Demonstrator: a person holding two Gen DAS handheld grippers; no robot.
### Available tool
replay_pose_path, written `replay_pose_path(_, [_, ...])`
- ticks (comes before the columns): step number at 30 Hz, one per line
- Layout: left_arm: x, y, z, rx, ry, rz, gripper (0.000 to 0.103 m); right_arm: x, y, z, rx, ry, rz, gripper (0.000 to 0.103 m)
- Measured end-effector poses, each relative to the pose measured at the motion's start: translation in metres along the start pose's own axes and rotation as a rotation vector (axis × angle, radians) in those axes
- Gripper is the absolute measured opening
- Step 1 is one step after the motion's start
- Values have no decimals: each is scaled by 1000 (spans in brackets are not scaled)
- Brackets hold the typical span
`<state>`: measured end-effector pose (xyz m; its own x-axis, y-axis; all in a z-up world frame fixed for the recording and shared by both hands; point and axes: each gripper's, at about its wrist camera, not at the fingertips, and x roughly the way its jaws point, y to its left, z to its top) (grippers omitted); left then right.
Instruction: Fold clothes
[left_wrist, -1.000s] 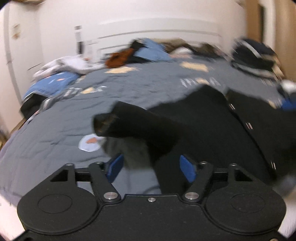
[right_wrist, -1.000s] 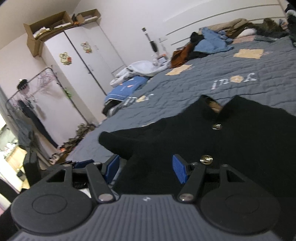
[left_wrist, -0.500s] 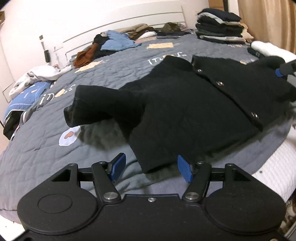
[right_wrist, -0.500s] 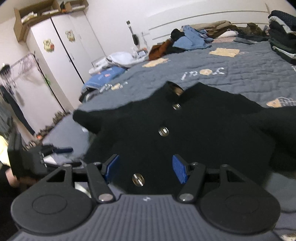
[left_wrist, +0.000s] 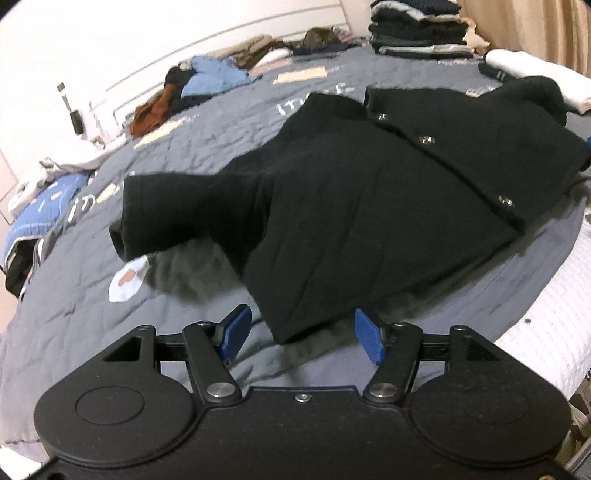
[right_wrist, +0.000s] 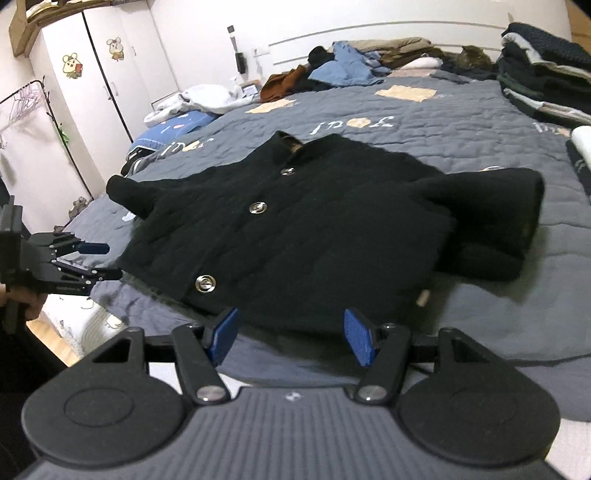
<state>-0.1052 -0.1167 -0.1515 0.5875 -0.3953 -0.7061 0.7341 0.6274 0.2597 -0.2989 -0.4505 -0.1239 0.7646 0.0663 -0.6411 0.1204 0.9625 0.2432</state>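
I have the black jacket (left_wrist: 369, 206) spread front-up on the grey quilt (left_wrist: 74, 295), near the edge of the bed, its snap buttons (right_wrist: 257, 207) running down the closed front and both short sleeves sticking out to the sides. My left gripper (left_wrist: 301, 334) hangs over the near hem corner on its side with its blue pads apart and nothing between them but air above the cloth; my right gripper (right_wrist: 290, 334) sits the same way over the hem on the other side, jaws apart, empty. So I judge I am at the start of the fold: the garment is laid out, and no fold is made yet. Next I reckon I need to take a sleeve (left_wrist: 166, 214) or a side edge in each gripper and carry it across the front, pinching only the layer I want, since this fabric looks thick and stiff enough to spring back. The far sleeve (right_wrist: 491, 206) stands puffed up rather than flat, so it may need pressing down. From the left view the jacket's right edge is cut off at the frame; I cannot see the underside or whether the back lies smooth. Folded piles (right_wrist: 546, 74) and loose clothes (right_wrist: 351, 66) sit well apart at the head of the bed.
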Motion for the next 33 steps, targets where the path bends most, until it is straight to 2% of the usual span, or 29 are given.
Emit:
replay_pose_path(7, [5, -1, -1, 21, 9, 11, 62, -2, -11, -12, -78, 15, -154, 63])
replay_pose_path(12, [11, -9, -2, 53, 27, 5, 62, 13, -6, -11, -151, 8, -196, 63])
replay_pose_path(15, [15, -12, -3, 78, 30, 27, 62, 23, -9, -10, -145, 26, -194, 63])
replay_pose_path(19, [16, -3, 1, 16, 7, 37, 61, 34, -15, -9, -107, 45, -218, 62])
replay_pose_path(20, [17, -2, 2, 6, 4, 29, 55, 36, -17, -9, -95, 48, -217, 58])
replay_pose_path(21, [17, -1, 3, -2, 1, 19, 38, 37, -18, -9, -80, 48, -210, 57])
replay_pose_path(22, [17, -1, 4, -8, 0, 14, 29, 37, -19, -9, -65, 46, -202, 51])
replay_pose_path(23, [17, 0, 5, -14, -2, 8, 24, 36, -19, -8, -52, 37, -195, 36])
replay_pose_path(24, [15, 1, 5, -20, -13, 6, 17, 35, -19, -8, -39, 28, -188, 33])
replay_pose_path(26, [8, 8, 7, -70, -42, -8, 14, 31, -19, -7, -8, -1, -181, 21])
replay_pose_path(30, [-8, 26, 12, -203, -130, -56, 11, 15, -28, -3, 122, -90, -122, 17])
replay_pose_path(33, [-1, 22, 14, -187, -109, -28, 12, 9, -32, -1, 180, -126, -91, 17])
